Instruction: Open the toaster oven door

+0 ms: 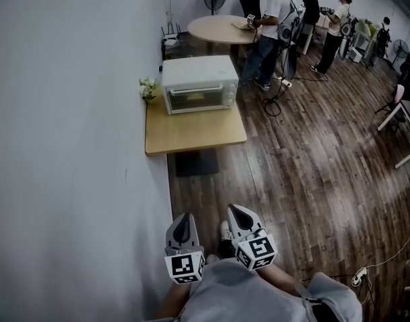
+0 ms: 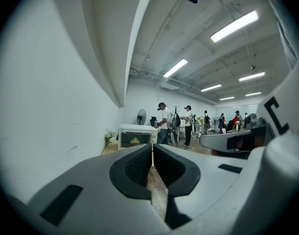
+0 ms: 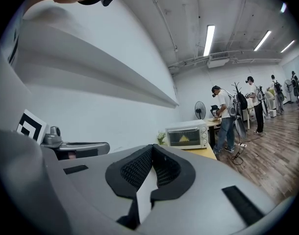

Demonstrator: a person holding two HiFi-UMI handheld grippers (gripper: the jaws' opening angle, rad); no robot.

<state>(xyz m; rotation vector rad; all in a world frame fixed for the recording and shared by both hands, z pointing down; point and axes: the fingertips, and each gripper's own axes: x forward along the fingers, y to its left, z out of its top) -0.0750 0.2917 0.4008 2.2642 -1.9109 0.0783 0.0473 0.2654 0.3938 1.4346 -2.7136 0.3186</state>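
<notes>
My left hand-held gripper (image 1: pixel 185 219) and right hand-held gripper (image 1: pixel 235 212) were clenched and empty, well apart from the oven (image 1: pixel 198 79). I needed to approach squarely, then unclench one for its door (image 1: pixel 193 100).

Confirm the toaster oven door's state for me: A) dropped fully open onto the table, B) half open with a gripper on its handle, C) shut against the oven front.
C: the toaster oven on the wooden table has its glass door flush with its front. The left gripper and right gripper are both shut and far short of it.
</notes>
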